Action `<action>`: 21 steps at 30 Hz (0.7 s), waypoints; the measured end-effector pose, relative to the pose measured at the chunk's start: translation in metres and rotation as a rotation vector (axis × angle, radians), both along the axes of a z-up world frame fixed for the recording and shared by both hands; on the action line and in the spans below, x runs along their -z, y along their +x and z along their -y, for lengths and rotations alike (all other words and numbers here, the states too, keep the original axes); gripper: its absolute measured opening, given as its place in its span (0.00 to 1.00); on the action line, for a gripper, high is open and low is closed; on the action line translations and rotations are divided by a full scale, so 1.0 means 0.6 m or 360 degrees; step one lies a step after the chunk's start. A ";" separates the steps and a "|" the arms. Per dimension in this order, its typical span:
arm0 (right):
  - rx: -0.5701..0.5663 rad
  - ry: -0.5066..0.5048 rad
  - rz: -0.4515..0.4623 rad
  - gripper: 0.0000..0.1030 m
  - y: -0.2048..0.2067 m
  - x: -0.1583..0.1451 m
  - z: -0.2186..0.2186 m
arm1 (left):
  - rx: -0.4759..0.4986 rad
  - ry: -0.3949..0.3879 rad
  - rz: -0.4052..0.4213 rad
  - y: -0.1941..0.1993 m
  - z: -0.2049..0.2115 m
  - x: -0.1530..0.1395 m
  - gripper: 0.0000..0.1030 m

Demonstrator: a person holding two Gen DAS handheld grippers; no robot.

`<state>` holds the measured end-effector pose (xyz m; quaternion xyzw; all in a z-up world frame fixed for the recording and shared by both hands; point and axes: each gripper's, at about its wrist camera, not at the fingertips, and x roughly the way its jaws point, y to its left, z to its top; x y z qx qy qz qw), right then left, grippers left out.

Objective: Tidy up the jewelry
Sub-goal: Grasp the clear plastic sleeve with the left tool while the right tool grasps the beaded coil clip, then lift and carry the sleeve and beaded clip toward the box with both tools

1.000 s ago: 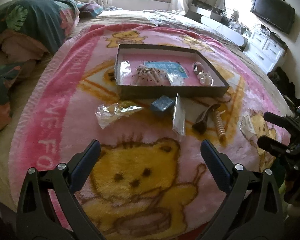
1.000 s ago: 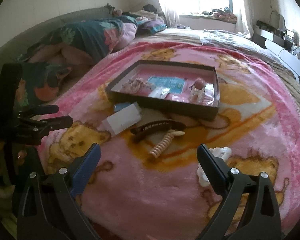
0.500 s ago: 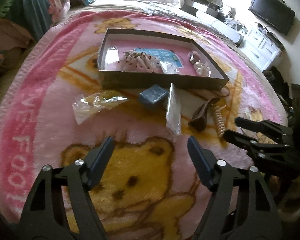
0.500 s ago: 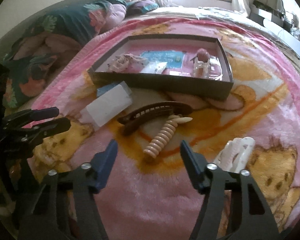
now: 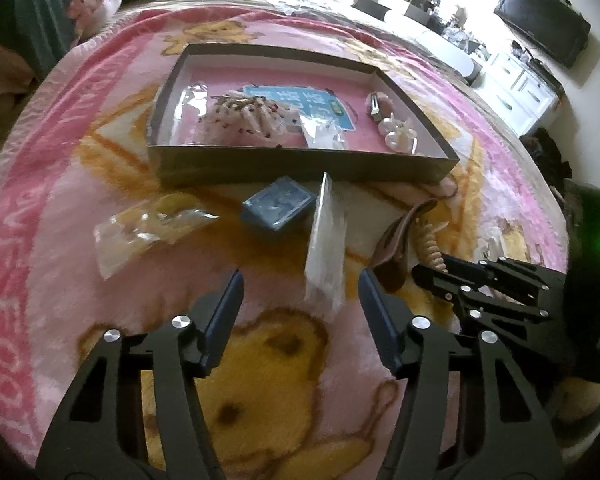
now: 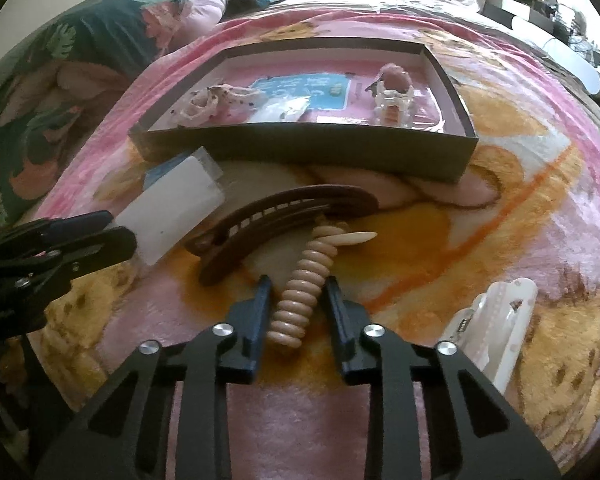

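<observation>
the right gripper (image 6: 295,305) is closing around the near end of the beige ribbed clip (image 6: 305,287) on the blanket (image 6: 500,208), so clamp squarely before lifting to the far box (image 6: 308,150), while the left gripper (image 5: 300,300) closes, still empty, near the clear packet (image 5: 326,252).

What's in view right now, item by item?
Box: one, dark, on blanket, holding small jewelry.
Blanket: one, pink with yellow bears, under everything.
Ribbed clip: one, beige, between right gripper's fingers.
Brown clip: one, beside ribbed clip.
White clip: one, far right of the right wrist view.
White packet: one, before box.
Blue case: one, before box.
Clear bag: one, left of case.
Left gripper: black, closing, nothing between.
Right gripper: black, closing around ribbed clip.
</observation>
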<state>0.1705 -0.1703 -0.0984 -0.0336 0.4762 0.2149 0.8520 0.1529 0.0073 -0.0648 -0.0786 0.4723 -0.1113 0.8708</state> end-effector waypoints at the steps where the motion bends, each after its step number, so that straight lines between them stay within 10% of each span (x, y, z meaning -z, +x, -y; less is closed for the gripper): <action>1: -0.0003 -0.0002 0.0006 0.17 -0.001 -0.001 0.002 | 0.0011 0.0000 -0.0008 0.004 0.005 0.002 0.47; 9: -0.0006 0.0049 0.0022 0.16 -0.018 -0.009 0.027 | 0.0101 0.0023 -0.0055 0.026 0.044 0.023 0.16; 21: -0.0039 0.0124 0.0076 0.16 -0.056 -0.037 0.049 | 0.0142 0.0034 0.0024 0.000 0.048 0.009 0.14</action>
